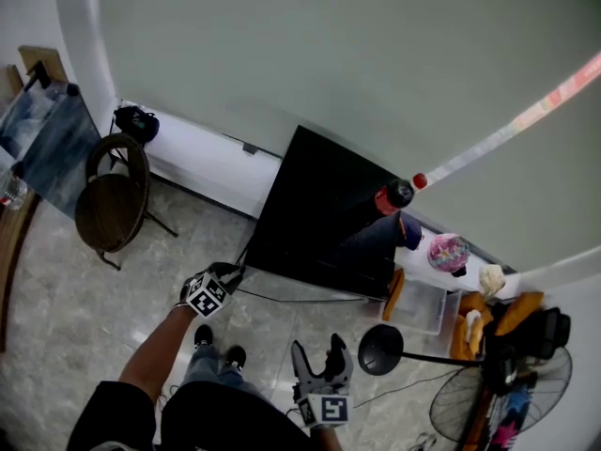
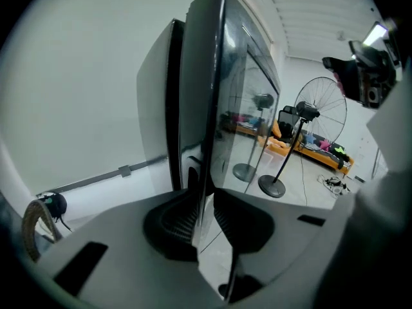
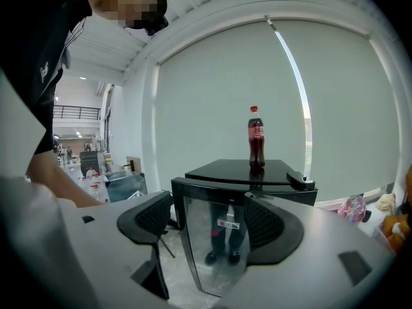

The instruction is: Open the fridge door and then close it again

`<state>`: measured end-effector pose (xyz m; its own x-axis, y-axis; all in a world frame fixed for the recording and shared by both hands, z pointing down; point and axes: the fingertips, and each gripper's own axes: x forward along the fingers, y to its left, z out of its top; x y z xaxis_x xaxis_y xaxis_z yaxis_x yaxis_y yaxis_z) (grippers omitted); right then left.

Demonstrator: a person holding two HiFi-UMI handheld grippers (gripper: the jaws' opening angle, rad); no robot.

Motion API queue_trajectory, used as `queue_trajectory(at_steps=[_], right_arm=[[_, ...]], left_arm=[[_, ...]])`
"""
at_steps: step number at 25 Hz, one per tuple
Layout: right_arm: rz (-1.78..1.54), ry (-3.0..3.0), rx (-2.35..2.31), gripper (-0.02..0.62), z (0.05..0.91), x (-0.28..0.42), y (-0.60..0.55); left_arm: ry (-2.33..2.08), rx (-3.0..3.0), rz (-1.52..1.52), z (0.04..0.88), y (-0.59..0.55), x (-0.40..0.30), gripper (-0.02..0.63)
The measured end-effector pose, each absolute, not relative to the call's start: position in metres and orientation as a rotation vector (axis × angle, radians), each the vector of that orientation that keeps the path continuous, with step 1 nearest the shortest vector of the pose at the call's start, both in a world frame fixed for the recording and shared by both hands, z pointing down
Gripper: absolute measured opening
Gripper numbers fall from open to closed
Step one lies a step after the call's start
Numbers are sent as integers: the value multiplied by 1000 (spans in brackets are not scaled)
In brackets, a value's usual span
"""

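My left gripper (image 2: 203, 221) has its jaws pinched narrow on the free side edge of the fridge door (image 2: 238, 108), the glass panel running up between them. The fridge (image 1: 319, 205) stands on the floor against the wall, with a cola bottle (image 3: 256, 137) on top. My right gripper (image 3: 209, 221) hangs back in front of it, jaws wide and empty. The door sits at most a crack off the cabinet. I judge the grip made, while the full swing open and the shutting remain.
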<state>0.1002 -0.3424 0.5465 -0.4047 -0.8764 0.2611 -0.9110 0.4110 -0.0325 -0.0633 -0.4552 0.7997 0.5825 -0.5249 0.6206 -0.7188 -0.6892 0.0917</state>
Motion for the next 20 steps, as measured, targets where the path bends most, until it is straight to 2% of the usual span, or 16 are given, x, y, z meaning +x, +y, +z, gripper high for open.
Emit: queue_trajectory(at_steps=[12, 20], right_arm=[[174, -2492, 1436, 341, 562, 82, -344], [82, -2497, 1292, 291, 579, 59, -349]], left_arm=[[-1033, 2432, 778, 800, -359, -46, 63], [-972, 2429, 799, 800, -331, -31, 55]])
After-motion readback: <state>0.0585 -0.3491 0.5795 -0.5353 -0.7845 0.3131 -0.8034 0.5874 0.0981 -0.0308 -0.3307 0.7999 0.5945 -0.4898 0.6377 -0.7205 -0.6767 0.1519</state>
